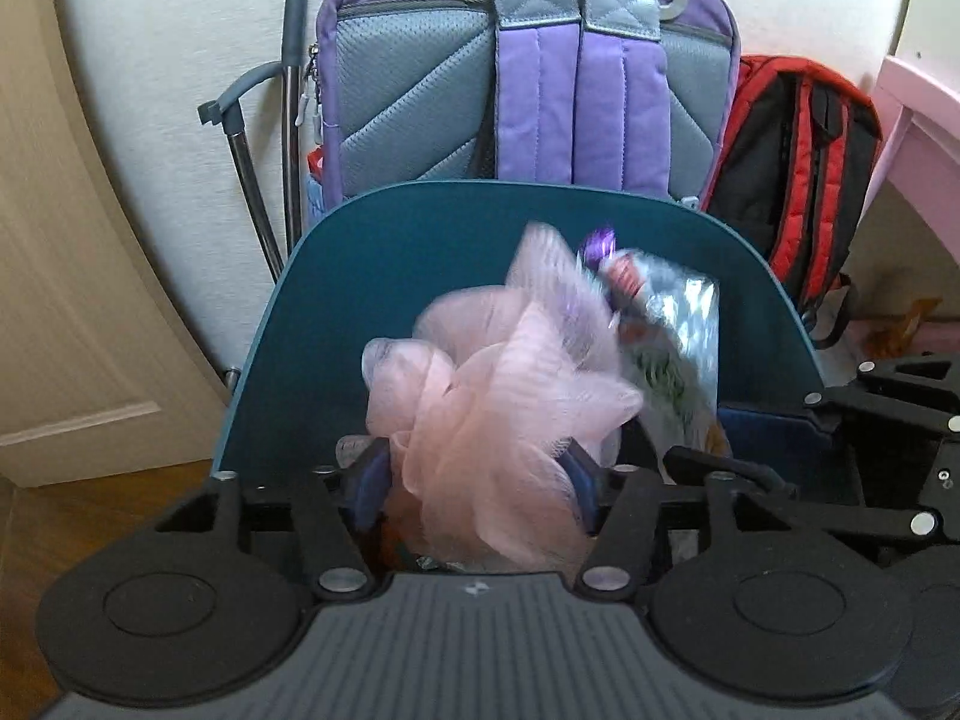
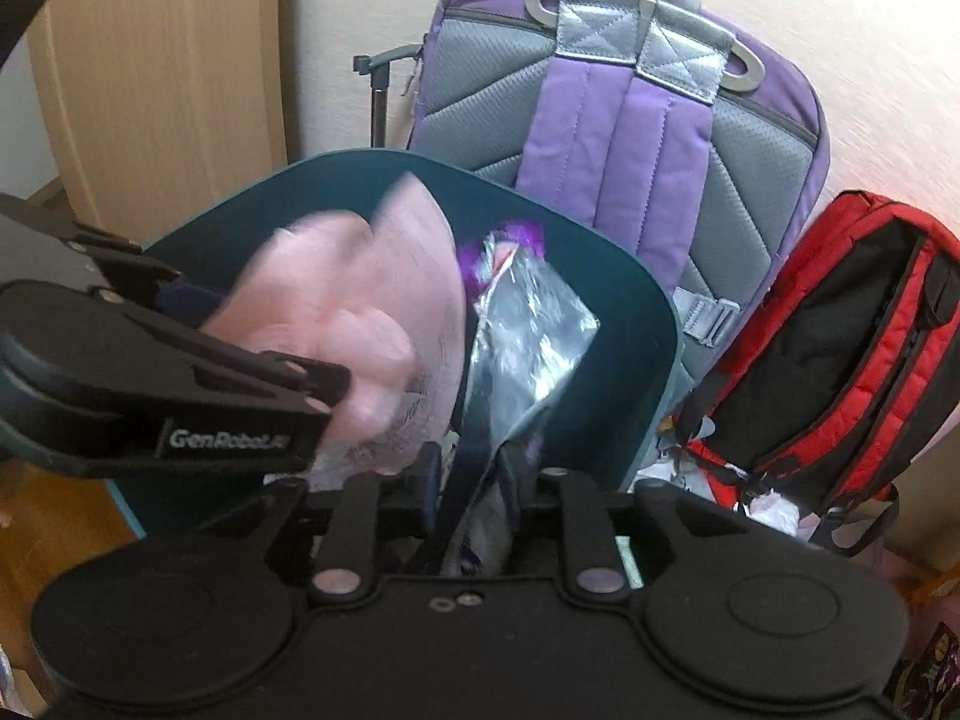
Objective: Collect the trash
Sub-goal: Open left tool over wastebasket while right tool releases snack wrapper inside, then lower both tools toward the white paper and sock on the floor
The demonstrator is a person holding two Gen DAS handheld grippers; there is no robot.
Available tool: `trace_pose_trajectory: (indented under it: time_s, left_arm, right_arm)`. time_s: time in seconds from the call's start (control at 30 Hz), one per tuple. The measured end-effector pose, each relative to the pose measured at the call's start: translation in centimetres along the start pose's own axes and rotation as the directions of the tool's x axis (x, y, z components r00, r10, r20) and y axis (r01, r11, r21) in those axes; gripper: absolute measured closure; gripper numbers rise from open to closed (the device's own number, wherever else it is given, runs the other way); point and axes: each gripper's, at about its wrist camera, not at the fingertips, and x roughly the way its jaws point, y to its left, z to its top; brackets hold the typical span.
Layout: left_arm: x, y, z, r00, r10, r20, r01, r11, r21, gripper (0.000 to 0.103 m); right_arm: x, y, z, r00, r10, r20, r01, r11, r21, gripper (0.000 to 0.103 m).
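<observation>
Left wrist view: a teal bin (image 1: 372, 276) stands open just ahead, its tall back wall blocking the lower part of a purple backpack (image 1: 528, 84) that leans on the wall behind it. A red-and-black backpack (image 1: 804, 180) slumps to the right of the purple one, and two metal poles (image 1: 291, 120) with grey fittings lean at the left, next to a beige door (image 1: 72, 240). A pink furniture edge (image 1: 924, 120) shows at far right. The left gripper (image 1: 480, 480) points forward and slightly down over the bin's mouth, its two blue-padded fingers clenched on a bunch of pink mesh (image 1: 492, 384), which is blurred and billows up in front of the bin wall. Beside it on the right, one silver foil wrapper (image 1: 678, 336) with a purple end stands up, and the right gripper's black linkage (image 1: 888, 420) comes in from the right edge.

Right wrist view: the same two backpacks, purple (image 2: 630, 180) and red-and-black (image 2: 840, 348), stand behind the bin (image 2: 618, 348). The right gripper (image 2: 480, 492) aims into the bin, its fingers grasping the foil wrapper (image 2: 528, 324), which rises crumpled above them. The left gripper (image 2: 180, 378) crosses from the left and hides part of the pink mesh (image 2: 360, 300). White scraps (image 2: 774, 510) lie on the floor near the red backpack's foot.
</observation>
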Motion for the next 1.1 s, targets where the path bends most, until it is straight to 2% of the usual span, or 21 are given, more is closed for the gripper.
trace_pose_trajectory:
  time_s: [0.3, 0.6, 1.03, 1.07, 1.1]
  left_arm:
    - [-2.5, 0.0, -0.4, 1.000, 0.002, 0.030, -0.002, 1.000, -0.018, 0.036]
    - [-8.6, -0.1, -1.8, 0.996, -0.017, 0.089, 0.020, 0.999, -0.029, 0.036]
    - [-17.6, -0.1, -6.8, 0.988, -0.041, 0.149, 0.043, 0.999, -0.016, 0.036]
    - [-18.1, -0.1, -7.2, 0.987, -0.043, 0.152, 0.047, 0.999, -0.019, 0.035]
    - [-18.6, 0.1, -7.8, 0.987, -0.050, 0.153, 0.054, 0.998, -0.023, 0.030]
  right_arm:
    - [-2.2, -0.4, 0.0, 0.999, -0.040, 0.024, 0.040, 0.999, 0.009, 0.075]
    - [-7.4, -0.8, -1.4, 0.997, -0.012, 0.074, 0.007, 0.998, 0.060, 0.074]
    - [-16.3, 2.0, -4.2, 0.988, 0.028, 0.152, -0.035, 0.999, 0.039, 0.072]
    - [-16.9, 2.4, -4.4, 0.987, 0.033, 0.160, -0.039, 0.999, 0.033, 0.071]
    - [-17.5, 2.8, -4.8, 0.985, 0.039, 0.168, -0.044, 0.999, 0.029, 0.070]
